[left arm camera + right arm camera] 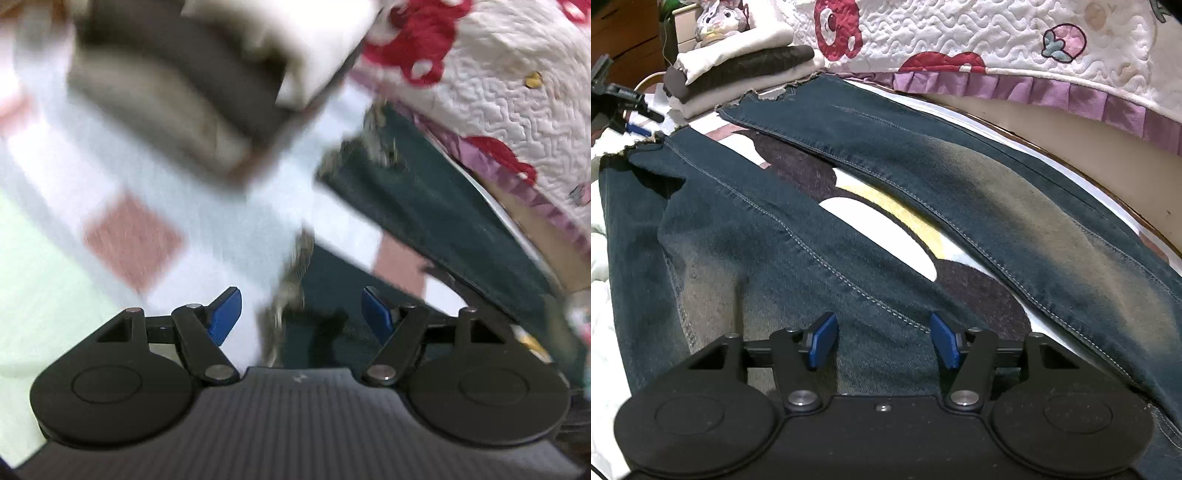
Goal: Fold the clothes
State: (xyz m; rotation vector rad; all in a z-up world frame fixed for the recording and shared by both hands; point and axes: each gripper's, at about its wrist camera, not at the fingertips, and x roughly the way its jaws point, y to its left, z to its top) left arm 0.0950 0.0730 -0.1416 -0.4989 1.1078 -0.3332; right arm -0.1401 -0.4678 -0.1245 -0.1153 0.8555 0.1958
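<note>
Both pairs of blue fingers stand wide apart and hold nothing: the right gripper (882,341) hovers low over the thigh part of the dark blue denim jeans (798,243), the left gripper (301,314) is near a frayed hem (291,284). These jeans lie spread on the bed, legs apart in a V — not folded. To fold well, each gripper should pinch one layer edge only and bring one leg over the other evenly. A stack of folded white and grey clothes (738,70) sits touching the far hem, and the quilted white blanket with red figures (960,33) crowds the far side.
</note>
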